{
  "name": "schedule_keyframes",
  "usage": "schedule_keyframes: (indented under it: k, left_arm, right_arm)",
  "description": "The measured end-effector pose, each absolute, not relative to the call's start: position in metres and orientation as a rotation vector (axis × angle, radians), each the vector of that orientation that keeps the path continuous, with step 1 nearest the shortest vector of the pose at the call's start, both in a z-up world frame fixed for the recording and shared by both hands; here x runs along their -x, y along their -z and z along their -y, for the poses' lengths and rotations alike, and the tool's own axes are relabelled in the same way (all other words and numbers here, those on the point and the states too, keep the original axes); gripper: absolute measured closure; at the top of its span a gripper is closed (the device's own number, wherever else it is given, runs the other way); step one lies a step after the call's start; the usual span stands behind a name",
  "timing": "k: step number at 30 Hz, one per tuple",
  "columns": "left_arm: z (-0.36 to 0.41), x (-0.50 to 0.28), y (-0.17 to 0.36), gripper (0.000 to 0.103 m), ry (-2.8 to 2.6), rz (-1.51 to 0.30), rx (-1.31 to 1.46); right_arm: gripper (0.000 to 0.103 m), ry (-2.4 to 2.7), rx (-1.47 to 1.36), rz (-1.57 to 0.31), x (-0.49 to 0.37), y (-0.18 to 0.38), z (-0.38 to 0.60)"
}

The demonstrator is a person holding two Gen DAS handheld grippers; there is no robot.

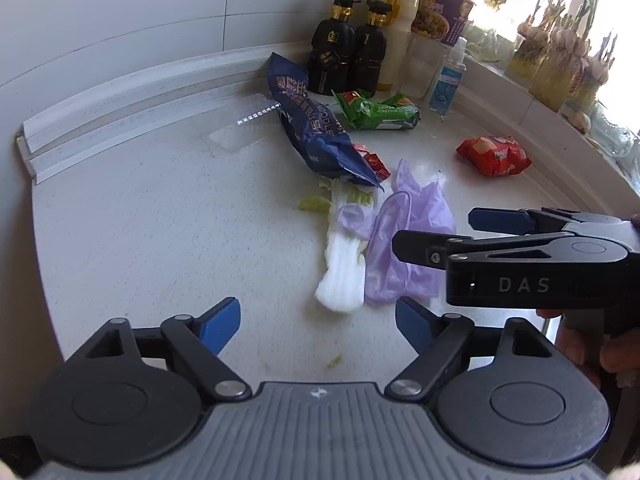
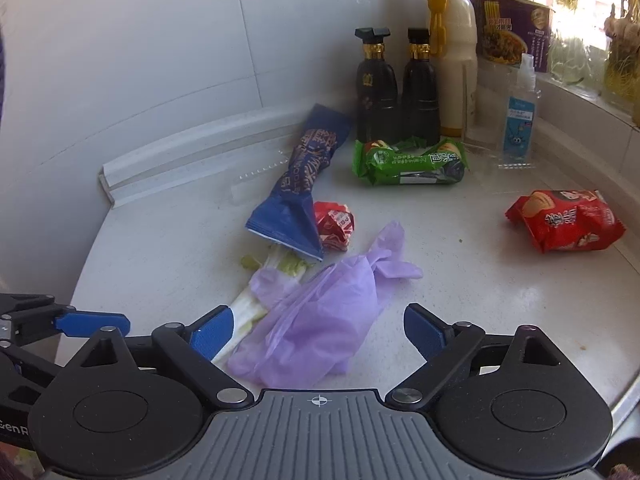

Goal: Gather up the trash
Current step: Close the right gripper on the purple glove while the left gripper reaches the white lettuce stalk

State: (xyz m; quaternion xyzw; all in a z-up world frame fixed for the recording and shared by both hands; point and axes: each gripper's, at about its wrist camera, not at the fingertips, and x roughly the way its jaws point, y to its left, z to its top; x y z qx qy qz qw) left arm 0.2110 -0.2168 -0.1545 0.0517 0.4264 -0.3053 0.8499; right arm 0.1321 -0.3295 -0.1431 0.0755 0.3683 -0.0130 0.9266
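The left tongs stand apart over the bare tabletop, with the cabbage stalk just above them at frame centre. The right tongs also stand apart, the crumpled purple plastic bag lying between their blue pads, neither pad pressing it.

Thin translucent plastic bag, glossy foil wrappers, perhaps speckled stone counter.
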Motion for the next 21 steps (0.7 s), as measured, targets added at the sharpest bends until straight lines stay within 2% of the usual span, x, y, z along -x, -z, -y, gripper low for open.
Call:
schedule_keyframes:
  k: [2,4,6,7,9,11,14,21]
  left_arm:
    - [0.220,-0.216,0.157,0.026,0.641,-0.898,-0.101]
    - [0.222,-0.220,0.160,0.029,0.642,-0.898,-0.092]
    - [0.224,-0.224,0.161,0.031,0.645,-0.894,-0.085]
    - [0.226,-0.225,0.161,0.033,0.645,-0.892,-0.084]
    - [0.229,-0.227,0.162,0.036,0.650,-0.890,-0.084]
    - [0.234,-0.229,0.163,0.040,0.659,-0.888,-0.090]
    - [0.244,-0.230,0.163,0.046,0.674,-0.881,-0.108]
    - [0.270,-0.238,0.163,0.056,0.690,-0.873,-0.175]
  right_arm:
    - [0.024,0.021,-0.141,-0.757,-0.138,0.147,0.331]
    - [0.037,0.017,-0.126,-0.767,-0.142,0.151,0.332]
    - [0.056,0.011,-0.112,-0.777,-0.145,0.155,0.333]
    - [0.059,0.007,-0.108,-0.779,-0.146,0.156,0.333]
    - [0.079,0.005,-0.103,-0.782,-0.147,0.157,0.335]
    - [0.089,0.001,-0.104,-0.778,-0.145,0.155,0.338]
    - [0.095,0.030,-0.093,-0.755,-0.141,0.149,0.344]
    - [0.096,0.090,-0.107,-0.742,-0.136,0.140,0.361]
